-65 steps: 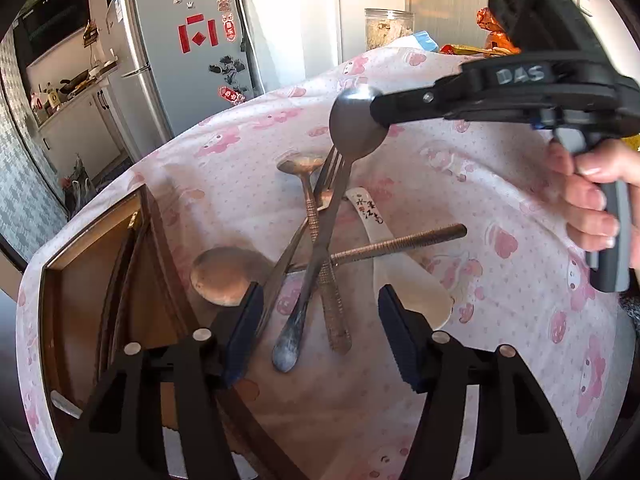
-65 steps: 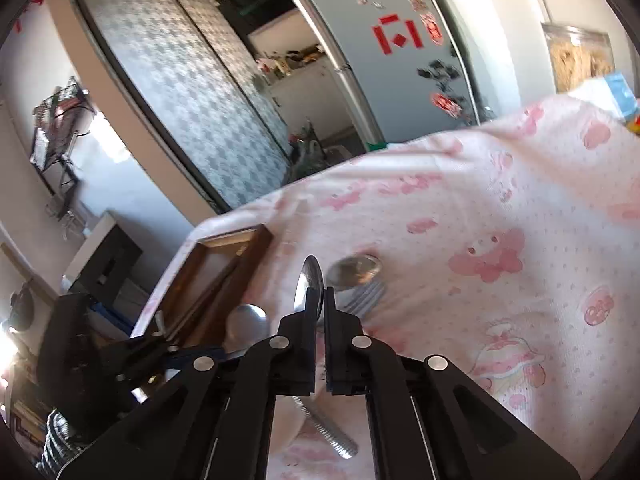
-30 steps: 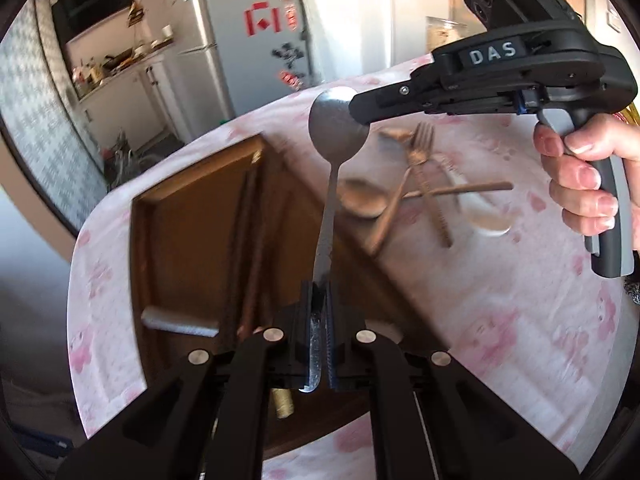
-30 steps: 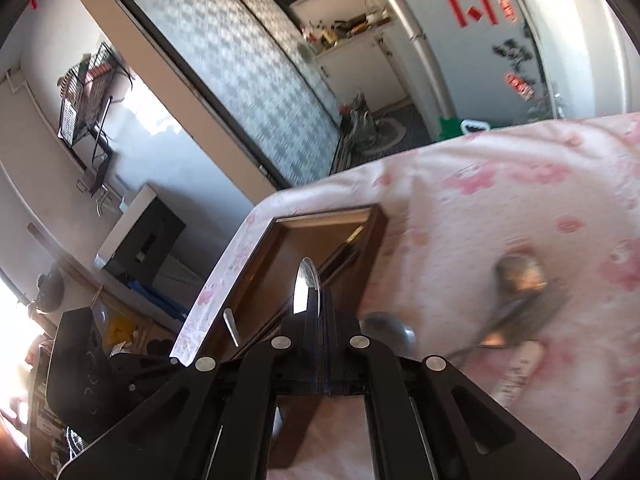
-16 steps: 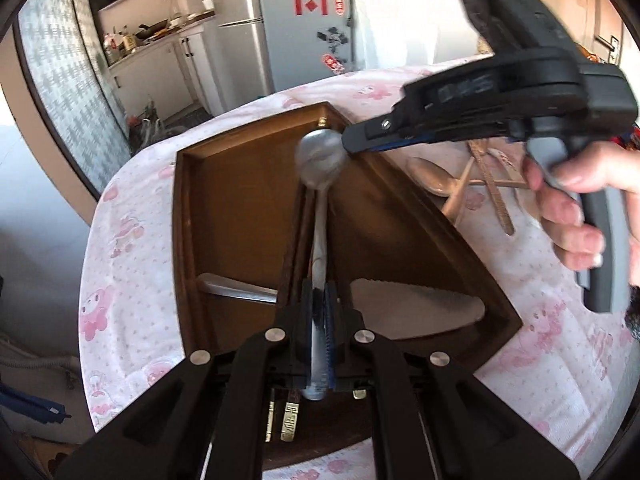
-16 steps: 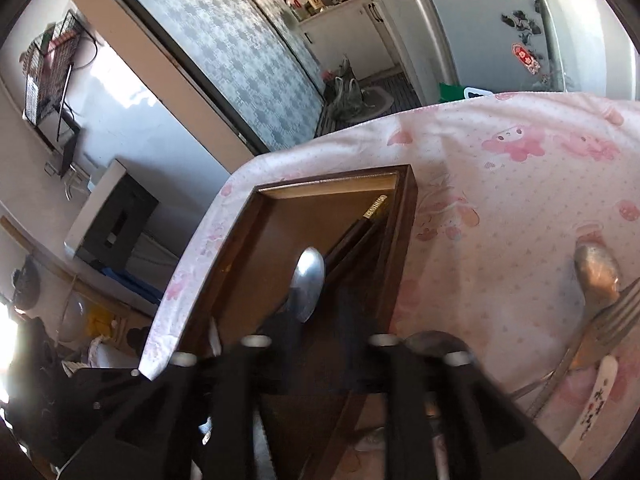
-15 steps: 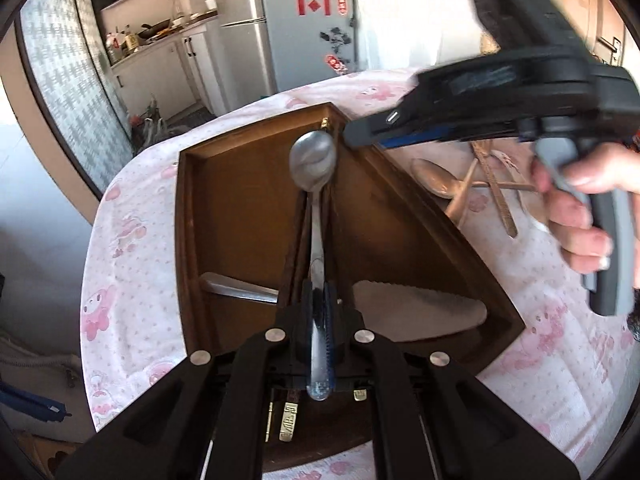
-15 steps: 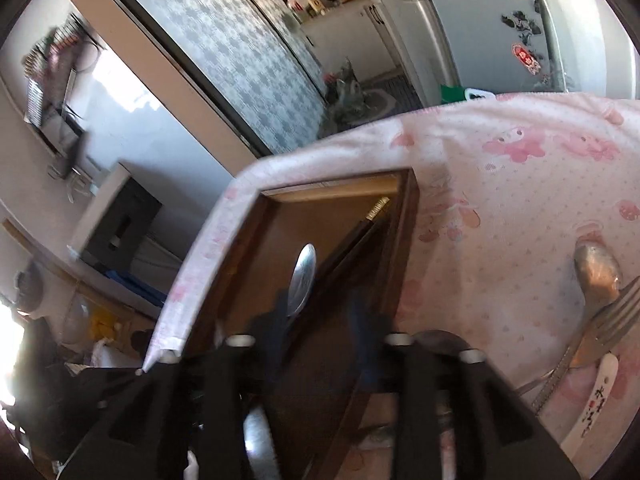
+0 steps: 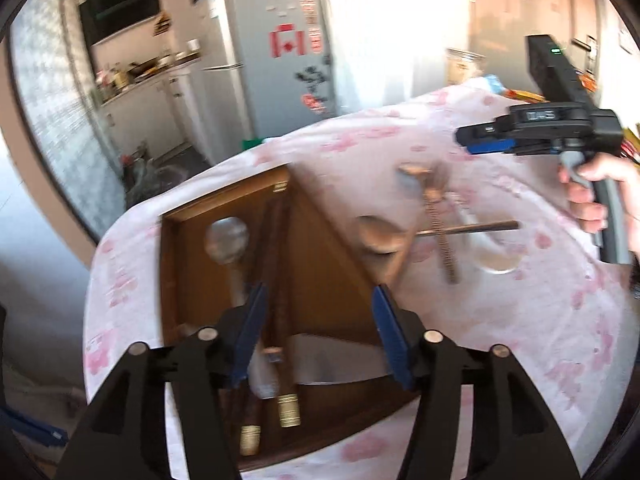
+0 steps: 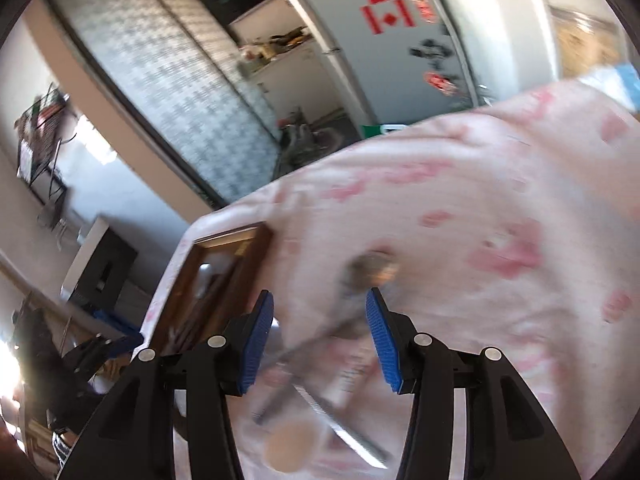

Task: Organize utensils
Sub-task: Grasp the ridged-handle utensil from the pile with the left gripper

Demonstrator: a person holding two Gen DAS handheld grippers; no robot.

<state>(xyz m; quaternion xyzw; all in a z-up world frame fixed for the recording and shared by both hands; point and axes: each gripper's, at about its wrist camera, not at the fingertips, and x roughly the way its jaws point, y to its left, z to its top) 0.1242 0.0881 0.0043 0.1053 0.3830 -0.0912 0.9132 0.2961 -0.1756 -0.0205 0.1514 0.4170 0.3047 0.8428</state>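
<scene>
Opening over the wooden tray [image 9: 316, 256], my left tongs [image 9: 318, 322] pinched nothing; the spoon [image 9: 228, 240] lay inside, ahead and left of their tips, handle running back toward them. My right tongs [image 10: 320, 336], also opening and empty, hung over the pile of cutlery [image 10: 320, 364], the nearer hand for it. Its handles crossed at angles between and below the tips. Only the left view showed the tray's contents clearly.

home kitchen | fridge [image 9: 276, 64] with magnets | cluttered counter [image 9: 152, 68] | tablecloth [image 9: 520, 312]
</scene>
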